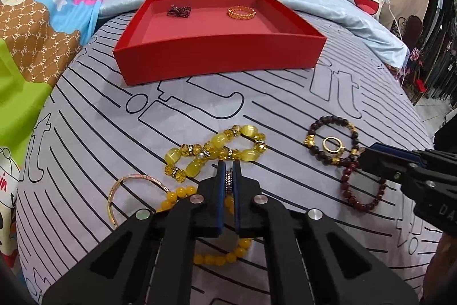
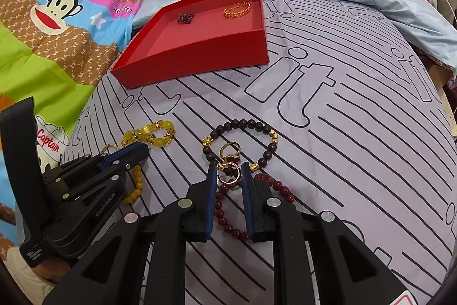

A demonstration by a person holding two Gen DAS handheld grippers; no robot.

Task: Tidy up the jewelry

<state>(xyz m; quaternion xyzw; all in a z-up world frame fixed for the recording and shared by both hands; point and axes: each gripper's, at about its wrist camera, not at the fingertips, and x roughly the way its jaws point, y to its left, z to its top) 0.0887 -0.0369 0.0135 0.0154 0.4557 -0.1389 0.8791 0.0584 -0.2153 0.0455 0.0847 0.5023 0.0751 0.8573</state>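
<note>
left gripper (image 1: 228, 176) clenched on a studded silver ring (image 1: 228, 179), right gripper (image 2: 228, 176) parted around gold rings (image 2: 228, 162), red tray (image 1: 217, 59) far

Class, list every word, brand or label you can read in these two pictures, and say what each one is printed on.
"it": large outlined letters on the lilac bedsheet.
"Captain": red script on the cartoon quilt.
"GenRobot.AI": on the left gripper.
White label on that gripper's handle: too small to read.
"DA...": cut off, on the right gripper.

The round-bead amber-yellow bracelet (image 1: 182, 195) ran partly hidden under the left gripper (image 1: 228, 176); the small dark beaded piece (image 1: 178, 10) in the far red tray (image 1: 217, 59) was too small to identify.
</note>
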